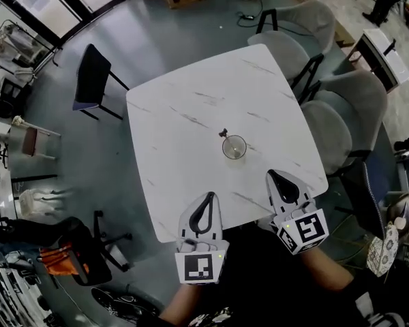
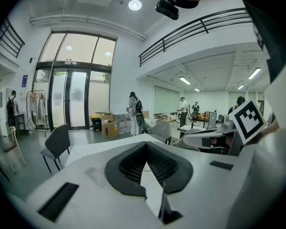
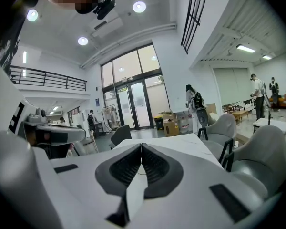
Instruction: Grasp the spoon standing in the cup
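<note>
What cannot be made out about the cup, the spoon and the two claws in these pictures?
1. Spoon: too small in the head view. Only its dark top end shows above the cup; its bowl is unreadable.
2. Cup: too small in the head view to tell whether it holds anything else.
3. Left gripper view: the left claw covers the near tabletop with its own body, so the cup is not identifiable.
4. Right gripper view: the right claw does likewise.

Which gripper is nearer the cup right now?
Right, slightly. The right gripper is on the near side and to the right of the cup. The left gripper is farther back, on the near side and to its left.
</note>
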A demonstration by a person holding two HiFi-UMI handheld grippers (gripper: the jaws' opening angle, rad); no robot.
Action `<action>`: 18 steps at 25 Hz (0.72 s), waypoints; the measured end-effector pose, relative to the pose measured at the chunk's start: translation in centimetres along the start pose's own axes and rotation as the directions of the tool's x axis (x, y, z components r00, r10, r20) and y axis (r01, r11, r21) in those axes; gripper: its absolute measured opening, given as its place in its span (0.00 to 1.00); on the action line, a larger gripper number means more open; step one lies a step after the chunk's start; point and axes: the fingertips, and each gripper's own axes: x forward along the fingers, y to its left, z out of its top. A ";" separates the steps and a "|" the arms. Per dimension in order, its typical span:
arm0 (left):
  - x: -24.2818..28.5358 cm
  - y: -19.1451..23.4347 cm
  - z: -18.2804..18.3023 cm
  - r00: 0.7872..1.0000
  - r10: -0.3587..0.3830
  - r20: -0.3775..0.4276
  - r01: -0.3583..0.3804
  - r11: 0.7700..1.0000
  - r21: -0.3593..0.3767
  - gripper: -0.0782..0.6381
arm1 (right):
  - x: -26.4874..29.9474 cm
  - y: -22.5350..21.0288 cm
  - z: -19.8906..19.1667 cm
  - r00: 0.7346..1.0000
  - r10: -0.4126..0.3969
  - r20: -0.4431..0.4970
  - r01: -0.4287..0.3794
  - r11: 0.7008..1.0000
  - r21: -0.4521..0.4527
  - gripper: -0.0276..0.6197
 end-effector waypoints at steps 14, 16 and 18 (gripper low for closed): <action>4.7 4.4 -1.6 0.997 -0.070 -0.046 0.064 0.991 -0.114 0.12 | 6.9 2.2 0.3 0.994 0.055 -0.099 -0.061 0.996 -0.062 0.15; 5.4 4.4 -2.7 0.994 -0.079 -0.072 0.069 0.989 -0.133 0.12 | 7.4 1.7 0.0 0.994 0.040 -0.106 -0.046 0.998 -0.052 0.17; 6.0 4.6 -3.5 0.993 -0.069 -0.098 0.055 0.989 -0.139 0.12 | 7.8 1.1 -0.6 0.992 0.034 -0.125 -0.040 0.998 -0.043 0.32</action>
